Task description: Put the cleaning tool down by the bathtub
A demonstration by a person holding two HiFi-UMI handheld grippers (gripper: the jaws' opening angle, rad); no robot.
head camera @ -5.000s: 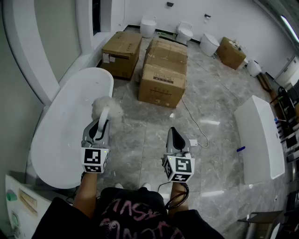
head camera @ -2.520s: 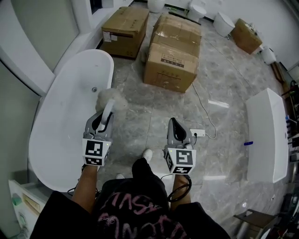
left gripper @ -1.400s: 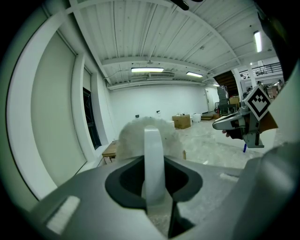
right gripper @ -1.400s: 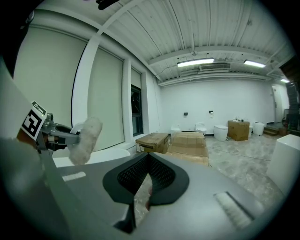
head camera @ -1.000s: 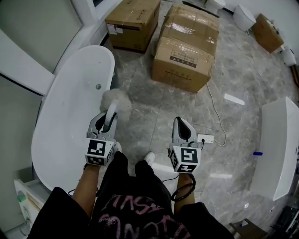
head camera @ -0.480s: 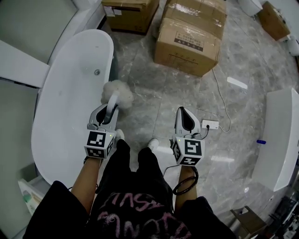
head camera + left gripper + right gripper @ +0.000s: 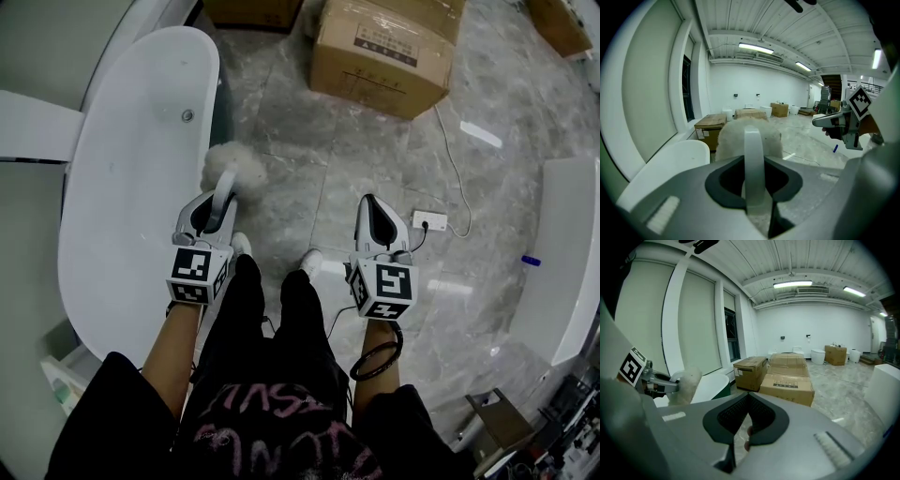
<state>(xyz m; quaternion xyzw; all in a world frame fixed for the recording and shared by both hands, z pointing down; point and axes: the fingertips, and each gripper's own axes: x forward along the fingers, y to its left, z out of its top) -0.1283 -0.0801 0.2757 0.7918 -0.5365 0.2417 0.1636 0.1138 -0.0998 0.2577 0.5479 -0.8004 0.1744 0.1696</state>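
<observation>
Left gripper [image 7: 216, 197] first: its jaws are clamped tight on the one white handle of the cleaning tool [image 7: 753, 154], and the single fluffy head sticks out beyond the tips. From the head view, that head sits above the floor-side rim of the bathtub [image 7: 122, 225], held up off the floor. The right gripper [image 7: 373, 204] is further out from the bathtub, over the grey marble floor [image 7: 309, 178] – jaws pressed together, nothing between them. Two white shoe tips [image 7: 241, 246] poke out below, near the bathtub's side. Beyond the bathtub's far end the right gripper view counts three cardboard boxes [image 7: 787, 384] close by and a fourth well back. One white power strip [image 7: 431, 223] lies on the floor, well away from the bathtub.
</observation>
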